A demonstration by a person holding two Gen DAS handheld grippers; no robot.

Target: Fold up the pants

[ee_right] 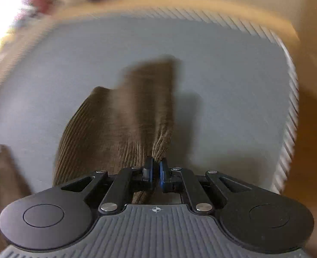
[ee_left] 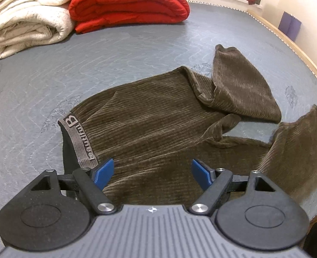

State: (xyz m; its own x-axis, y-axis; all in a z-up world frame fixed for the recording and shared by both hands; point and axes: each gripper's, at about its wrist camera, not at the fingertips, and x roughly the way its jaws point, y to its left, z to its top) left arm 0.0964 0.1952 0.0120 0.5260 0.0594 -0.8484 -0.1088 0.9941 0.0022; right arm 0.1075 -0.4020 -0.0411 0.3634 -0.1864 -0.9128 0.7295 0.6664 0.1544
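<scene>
Now 1 brown pants [ee_left: 150, 133], 2 tools – R tool [ee_right: 156, 167] pinching fabric, L tool [ee_left: 152, 172] wide

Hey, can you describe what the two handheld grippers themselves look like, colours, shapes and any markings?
Both look alike. The left gripper and right gripper each have a grey ribbed body with a small white compass-like mark, two round black discs at the sides, black linkage bars with silver pivot screws, and blue fingers. No cables, hands or sleeves show in either view.
</scene>
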